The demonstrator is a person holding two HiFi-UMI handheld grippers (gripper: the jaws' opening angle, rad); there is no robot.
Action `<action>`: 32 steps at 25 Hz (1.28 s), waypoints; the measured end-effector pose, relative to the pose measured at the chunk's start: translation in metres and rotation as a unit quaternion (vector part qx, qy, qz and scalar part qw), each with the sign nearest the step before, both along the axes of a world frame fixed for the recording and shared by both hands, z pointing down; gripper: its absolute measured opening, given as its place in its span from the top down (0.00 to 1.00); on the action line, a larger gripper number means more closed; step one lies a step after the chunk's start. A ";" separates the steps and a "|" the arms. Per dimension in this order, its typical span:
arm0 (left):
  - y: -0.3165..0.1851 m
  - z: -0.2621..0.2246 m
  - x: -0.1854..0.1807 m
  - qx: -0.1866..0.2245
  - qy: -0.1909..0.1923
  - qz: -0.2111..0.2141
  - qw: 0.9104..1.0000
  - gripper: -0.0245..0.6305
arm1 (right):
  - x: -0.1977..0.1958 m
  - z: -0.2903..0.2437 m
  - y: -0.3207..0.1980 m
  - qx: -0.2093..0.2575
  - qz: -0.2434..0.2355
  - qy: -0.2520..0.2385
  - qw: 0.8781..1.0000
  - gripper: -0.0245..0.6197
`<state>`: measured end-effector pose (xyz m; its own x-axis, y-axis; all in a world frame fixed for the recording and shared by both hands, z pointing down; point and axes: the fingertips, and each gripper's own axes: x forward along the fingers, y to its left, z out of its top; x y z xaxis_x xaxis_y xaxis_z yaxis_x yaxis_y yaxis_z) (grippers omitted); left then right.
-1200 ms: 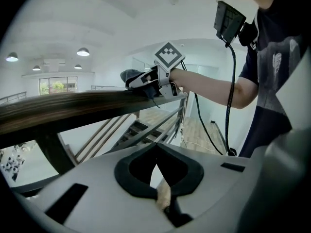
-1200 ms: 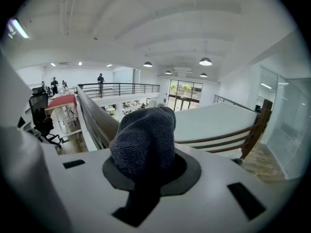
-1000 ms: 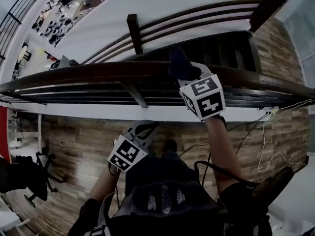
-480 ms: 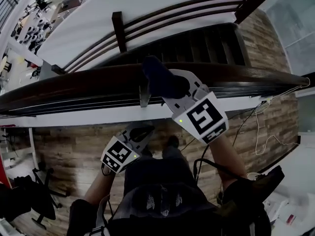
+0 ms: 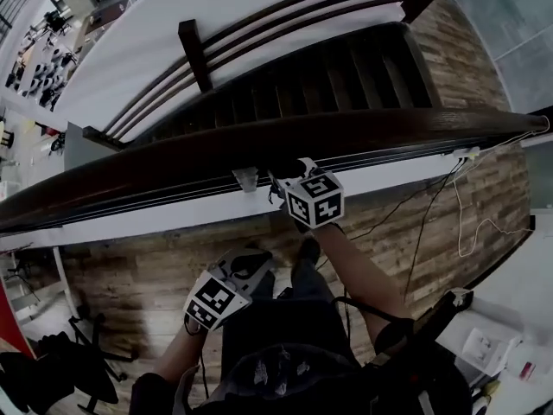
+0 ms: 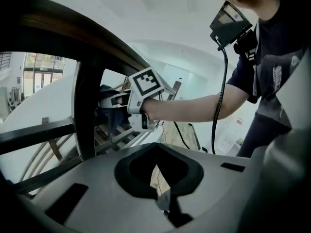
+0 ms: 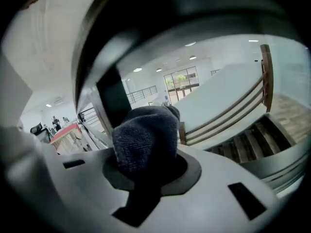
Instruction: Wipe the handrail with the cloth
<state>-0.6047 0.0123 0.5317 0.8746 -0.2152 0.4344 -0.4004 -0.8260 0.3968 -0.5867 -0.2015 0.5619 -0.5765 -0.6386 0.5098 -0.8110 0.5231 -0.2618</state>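
One cloth (image 7: 146, 135) pinched in right gripper (image 7: 145, 176), left gripper (image 6: 163, 198) closed

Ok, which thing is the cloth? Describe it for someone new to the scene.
Find the dark wooden handrail beside the stairs; the right hand-held gripper reaches up beneath it. The cloth is the bunched dark-blue wad clamped in its jaws, the only soft, fuzzy thing among wood and grey plastic.

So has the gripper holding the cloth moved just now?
Yes: the right gripper dropped from atop the handrail to its near side, closer to the bracket.
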 end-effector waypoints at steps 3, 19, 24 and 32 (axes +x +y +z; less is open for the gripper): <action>-0.002 0.005 -0.003 -0.004 -0.012 -0.008 1.000 0.95 | -0.009 0.020 -0.009 0.012 0.003 0.010 1.000 0.86; -0.039 -0.016 0.203 0.014 -0.057 0.020 0.998 0.95 | 0.251 0.015 -0.020 0.028 0.007 0.070 0.997 0.86; -0.051 -0.025 0.298 0.011 -0.019 0.052 0.998 0.95 | 0.371 0.013 -0.036 0.027 0.031 0.111 0.993 0.86; -0.079 -0.025 0.422 0.029 0.028 0.179 0.983 0.95 | 0.575 0.009 -0.064 0.032 0.146 0.171 0.974 0.86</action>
